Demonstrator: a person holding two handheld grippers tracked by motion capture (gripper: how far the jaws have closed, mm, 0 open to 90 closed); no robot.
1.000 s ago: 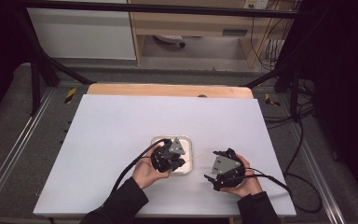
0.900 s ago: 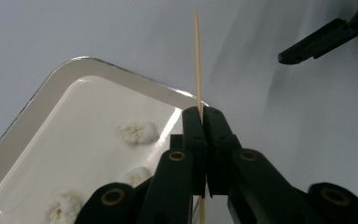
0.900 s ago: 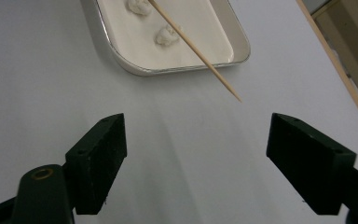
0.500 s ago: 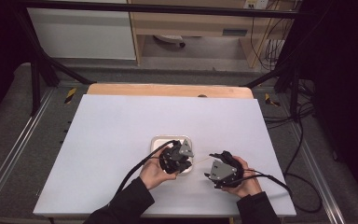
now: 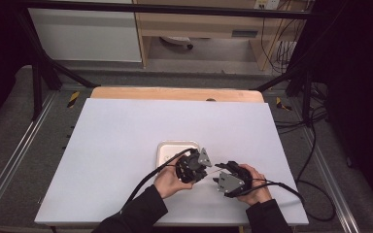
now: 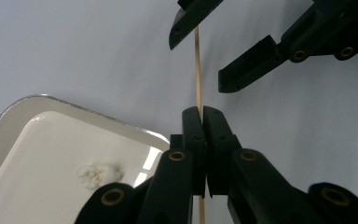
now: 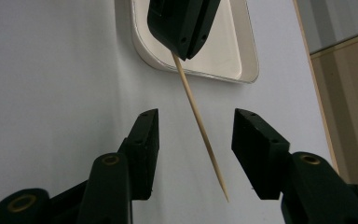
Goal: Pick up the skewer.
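Note:
A thin wooden skewer [image 6: 197,70] is clamped in my left gripper [image 6: 202,112], whose jaws are shut on it. The skewer's free pointed end [image 7: 200,127] reaches between the spread jaws of my right gripper [image 7: 195,120], which is open and not touching it. In the high view the left gripper [image 5: 205,170] and right gripper [image 5: 217,174] face each other near the table's front, with the skewer [image 5: 213,167] between them. A white tray [image 6: 23,140] lies under the left gripper and holds a small pale crumbly lump [image 6: 97,173].
The white tray [image 5: 167,151] sits on a white table top [image 5: 126,141], with a wooden strip [image 5: 175,93] along the far edge. Cables [image 5: 281,187] trail from both grippers toward the front. Metal rails [image 5: 9,165] flank the table.
The left gripper has moved right off the tray toward the right gripper, bringing the skewer between the right gripper's jaws. The right hand has stayed almost in place.

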